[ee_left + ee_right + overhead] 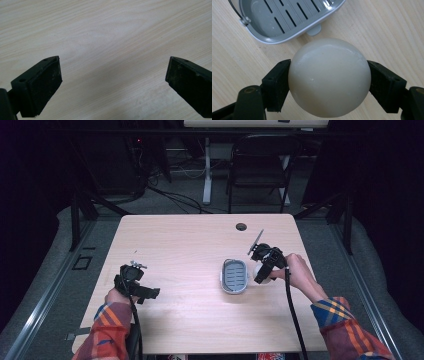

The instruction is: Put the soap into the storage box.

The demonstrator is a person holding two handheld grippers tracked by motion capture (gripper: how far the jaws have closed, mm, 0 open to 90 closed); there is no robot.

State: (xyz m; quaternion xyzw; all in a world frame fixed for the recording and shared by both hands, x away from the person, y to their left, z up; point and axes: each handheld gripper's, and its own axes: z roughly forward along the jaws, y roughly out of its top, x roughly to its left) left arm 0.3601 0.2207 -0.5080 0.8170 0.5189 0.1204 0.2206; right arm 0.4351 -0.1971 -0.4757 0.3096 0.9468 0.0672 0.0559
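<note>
— Where is the round, cream-white bar of soap [329, 77]?

— Clamped between the two black jaws of the right gripper [329, 80], one pad pressed to each side of it. In the high view that gripper [263, 270] sits just to the right of the grey slotted plastic soap dish [234, 276], close to its rim.

— And the dish?

— It lies on the pale wooden table [190, 245], with nothing in it, just beyond the soap [260, 270].

— The other tool?

— The left gripper [113, 75] has its jaws spread wide over bare wood, holding nothing, well apart from the dish near the table's left edge [134, 285].

— Counts?

— One soap, one dish, two grippers.
</note>
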